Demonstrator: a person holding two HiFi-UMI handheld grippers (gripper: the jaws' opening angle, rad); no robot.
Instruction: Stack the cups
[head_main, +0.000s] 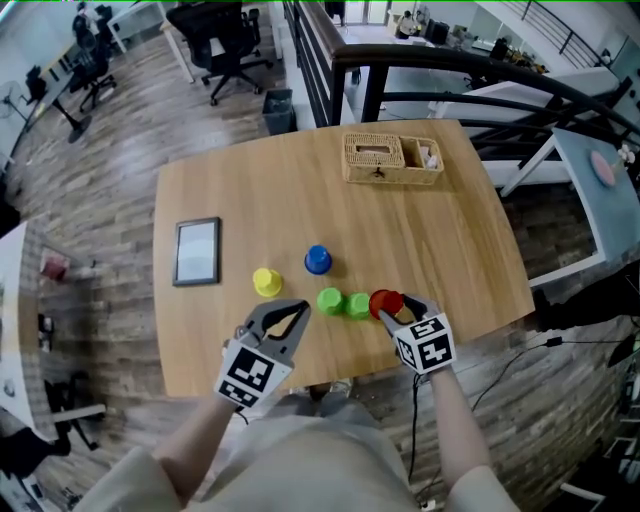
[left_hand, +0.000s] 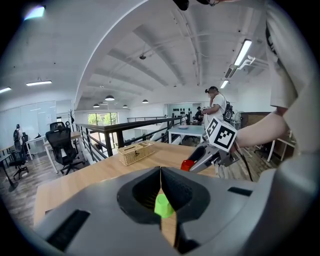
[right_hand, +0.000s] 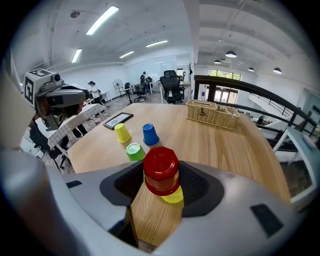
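On the wooden table (head_main: 440, 230) stand upside-down cups: a yellow cup (head_main: 267, 282), a blue cup (head_main: 318, 260) and a green cup (head_main: 330, 300). A lime cup (head_main: 358, 305) stands right beside the red cup (head_main: 384, 301). My right gripper (head_main: 393, 304) is shut on the red cup (right_hand: 161, 170), bottom up, near the table's front edge. The lime cup (right_hand: 174, 196) peeks out just under it; I cannot tell whether they touch. My left gripper (head_main: 297, 310) is shut and empty, left of the green cup (left_hand: 162, 205), which shows past its jaws.
A wicker basket (head_main: 392, 157) stands at the table's far side. A grey-framed tablet (head_main: 197, 251) lies at the left. A black railing (head_main: 330, 60) runs behind the table. The front edge of the table is just under both grippers.
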